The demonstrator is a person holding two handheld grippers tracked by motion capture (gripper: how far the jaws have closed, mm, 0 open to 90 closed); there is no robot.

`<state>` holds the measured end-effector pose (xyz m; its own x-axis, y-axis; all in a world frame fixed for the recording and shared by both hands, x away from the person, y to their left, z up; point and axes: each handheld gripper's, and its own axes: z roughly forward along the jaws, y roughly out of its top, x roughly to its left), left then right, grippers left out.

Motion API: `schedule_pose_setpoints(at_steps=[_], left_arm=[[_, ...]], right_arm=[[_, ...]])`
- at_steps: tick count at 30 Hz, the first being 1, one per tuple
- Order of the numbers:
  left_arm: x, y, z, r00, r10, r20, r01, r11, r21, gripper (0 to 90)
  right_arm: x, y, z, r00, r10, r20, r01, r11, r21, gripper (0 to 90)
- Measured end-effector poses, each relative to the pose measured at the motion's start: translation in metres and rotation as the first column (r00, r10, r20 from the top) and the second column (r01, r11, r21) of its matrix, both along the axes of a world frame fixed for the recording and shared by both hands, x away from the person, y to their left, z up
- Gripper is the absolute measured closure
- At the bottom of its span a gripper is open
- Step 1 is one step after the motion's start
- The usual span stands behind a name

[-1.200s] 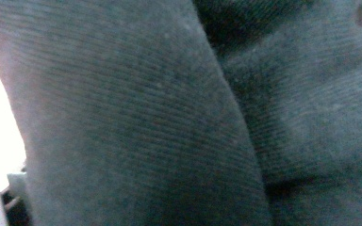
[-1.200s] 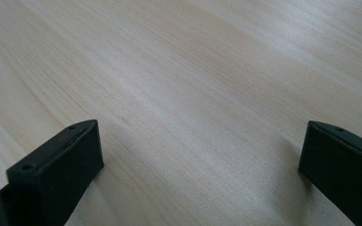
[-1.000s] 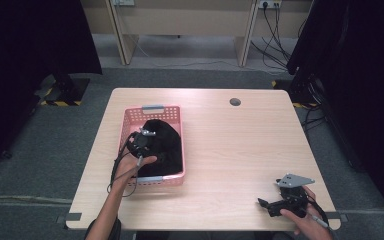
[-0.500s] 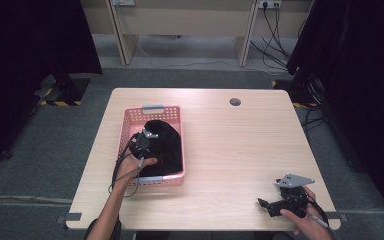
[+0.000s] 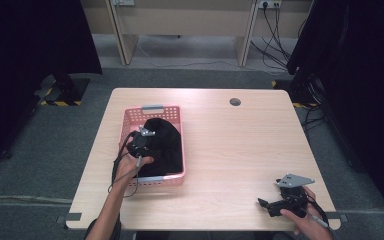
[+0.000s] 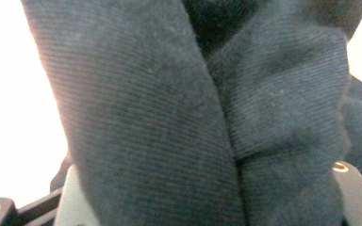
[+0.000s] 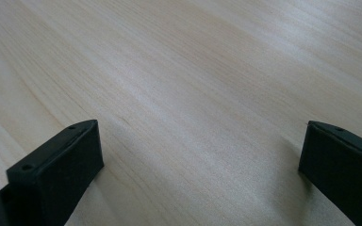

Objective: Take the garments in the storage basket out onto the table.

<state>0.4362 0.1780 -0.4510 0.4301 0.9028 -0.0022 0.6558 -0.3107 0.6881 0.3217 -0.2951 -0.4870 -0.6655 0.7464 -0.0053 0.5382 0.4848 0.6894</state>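
Left gripper view — black cloth (image 6: 179, 117) hides fingers, grip unclear; right gripper (image 7: 200, 155) fingers wide, empty.

High view: tabletop (image 5: 240, 150) evenly lit from overhead, pale wood bright, mild glare along its 12 o'clock edge. Surroundings at 9 and 3 o'clock fall to near black. Picture soft, low detail.

Left gripper view: black knit garment (image 6: 169, 117) very close, weave slightly blurred; background at 9 o'clock blown out white with a pink fringe.

Right gripper view: wood grain sharp mid-frame, softer toward 12 o'clock. Soft shadows beside the tongs (image 7: 202, 155); the tongs themselves blurred at the edges.
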Motion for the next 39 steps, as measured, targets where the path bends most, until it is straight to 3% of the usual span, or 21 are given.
schedule_pose_setpoints(at_steps=[6,17,31,39], left_arm=[[-0.003,0.003,0.011,0.9997,0.001,0.024,0.000,0.9995,-0.033,40.7],[-0.015,0.014,0.045,0.9942,0.010,0.107,0.003,0.9929,-0.119,40.6],[-0.024,0.019,0.061,0.9915,0.010,0.130,0.010,0.9889,-0.148,40.4],[-0.028,0.017,0.068,0.9902,-0.008,0.139,0.028,0.9897,-0.140,40.4]], right_arm=[[0.000,0.000,0.000,1.0000,0.000,0.000,0.000,1.000,0.000,0.3],[0.000,0.000,0.000,1.0000,0.001,0.000,-0.001,1.000,0.000,0.3],[0.000,0.000,0.000,1.0000,0.001,0.000,-0.001,1.000,0.000,0.3],[0.000,0.000,0.000,1.0000,0.001,0.000,-0.001,1.000,0.000,0.3]])
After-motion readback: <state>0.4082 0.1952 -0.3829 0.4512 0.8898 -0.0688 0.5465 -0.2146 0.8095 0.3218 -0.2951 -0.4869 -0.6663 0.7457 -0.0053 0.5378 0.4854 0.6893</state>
